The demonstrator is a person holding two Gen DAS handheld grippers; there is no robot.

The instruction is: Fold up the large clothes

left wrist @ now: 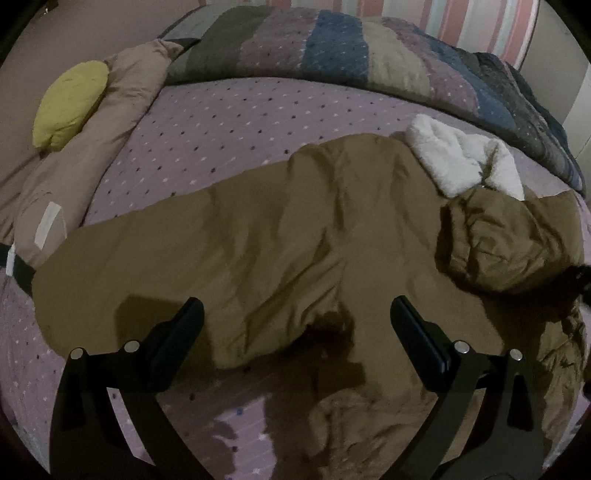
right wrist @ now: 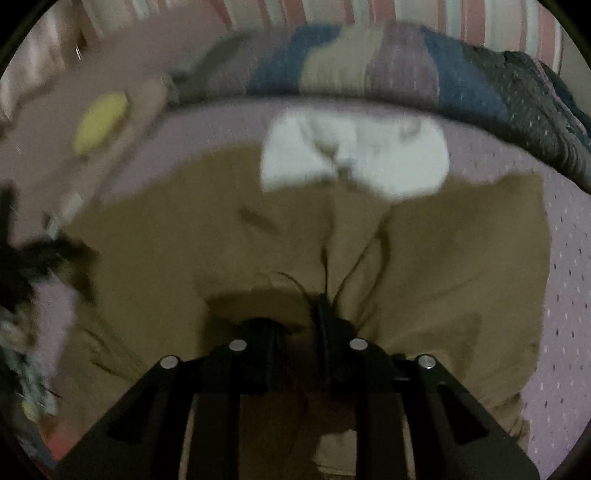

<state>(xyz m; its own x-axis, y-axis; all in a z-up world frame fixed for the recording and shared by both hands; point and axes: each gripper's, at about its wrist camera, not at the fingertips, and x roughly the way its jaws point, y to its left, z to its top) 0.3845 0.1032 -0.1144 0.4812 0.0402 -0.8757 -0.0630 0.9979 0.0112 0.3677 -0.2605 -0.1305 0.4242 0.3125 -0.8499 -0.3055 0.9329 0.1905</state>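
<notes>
A large brown jacket (left wrist: 258,236) with a white fleece collar (left wrist: 458,158) lies spread on the purple dotted bed cover (left wrist: 221,125). My left gripper (left wrist: 295,314) is open and empty, hovering just above the jacket's near edge. In the right wrist view, which is blurred, the jacket (right wrist: 461,251) fills the middle and its white collar (right wrist: 354,155) lies at the far end. My right gripper (right wrist: 299,325) is shut on a pinched fold of the jacket's brown fabric, with creases running out from the fingertips.
A striped quilt (left wrist: 332,48) is bunched along the far side of the bed. A tan pillow (left wrist: 92,147) and a yellow cushion (left wrist: 70,103) lie at the left. A striped wall (left wrist: 480,22) rises behind.
</notes>
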